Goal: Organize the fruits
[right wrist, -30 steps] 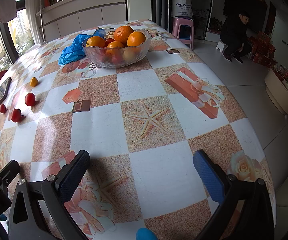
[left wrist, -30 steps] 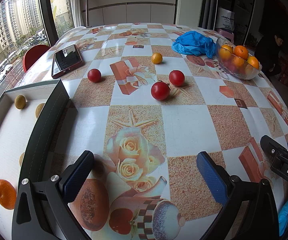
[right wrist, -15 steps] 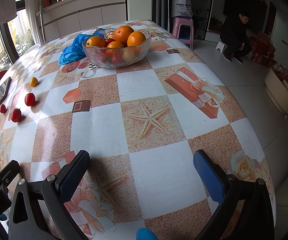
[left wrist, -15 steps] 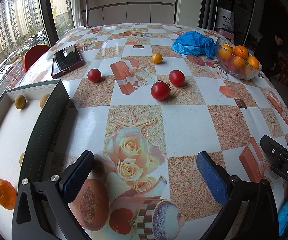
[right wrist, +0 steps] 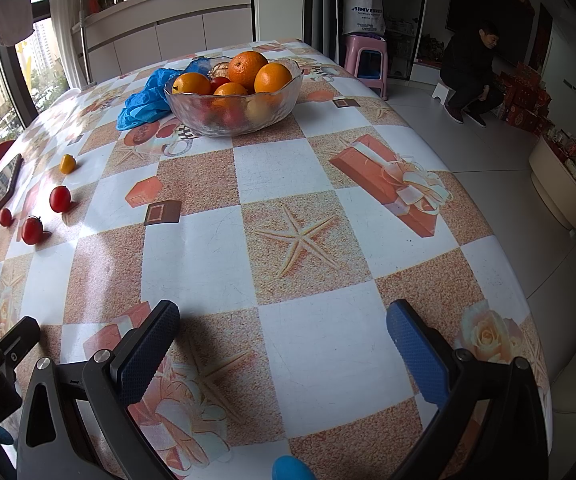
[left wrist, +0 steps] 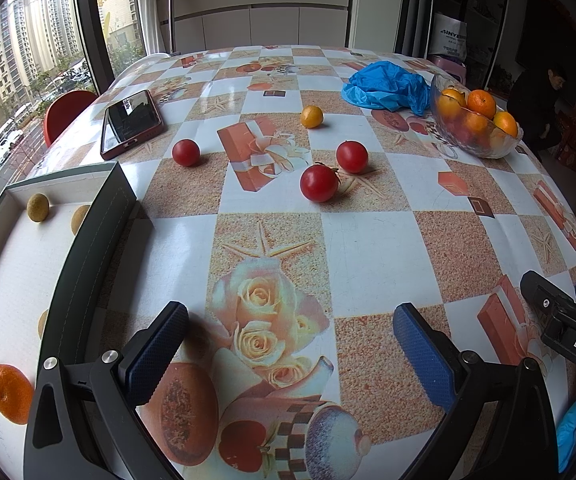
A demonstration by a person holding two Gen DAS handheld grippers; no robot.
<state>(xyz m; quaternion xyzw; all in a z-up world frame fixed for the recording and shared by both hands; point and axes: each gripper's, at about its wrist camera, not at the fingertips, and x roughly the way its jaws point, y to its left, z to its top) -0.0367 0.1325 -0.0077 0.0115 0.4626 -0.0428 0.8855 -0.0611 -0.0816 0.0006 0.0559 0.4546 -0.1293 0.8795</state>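
Observation:
Three red tomatoes lie loose mid-table: one nearest point(left wrist: 319, 183), one behind it point(left wrist: 351, 156), one to the left point(left wrist: 185, 152). A small orange citrus point(left wrist: 311, 116) lies farther back. A glass bowl point(left wrist: 475, 139) of oranges stands at the far right; it also shows in the right wrist view point(right wrist: 232, 116). A white tray with dark rim point(left wrist: 88, 240) at the left holds kiwis point(left wrist: 38, 207) and an orange point(left wrist: 10, 393). My left gripper point(left wrist: 290, 332) is open and empty, near the table's front. My right gripper point(right wrist: 282, 330) is open and empty over the tablecloth.
A phone in a red case point(left wrist: 130, 122) lies at the back left. A crumpled blue bag point(left wrist: 386, 86) lies beside the bowl. A red chair point(left wrist: 66, 114) stands past the table's left edge. A person point(right wrist: 472, 72) sits on a stool at the right.

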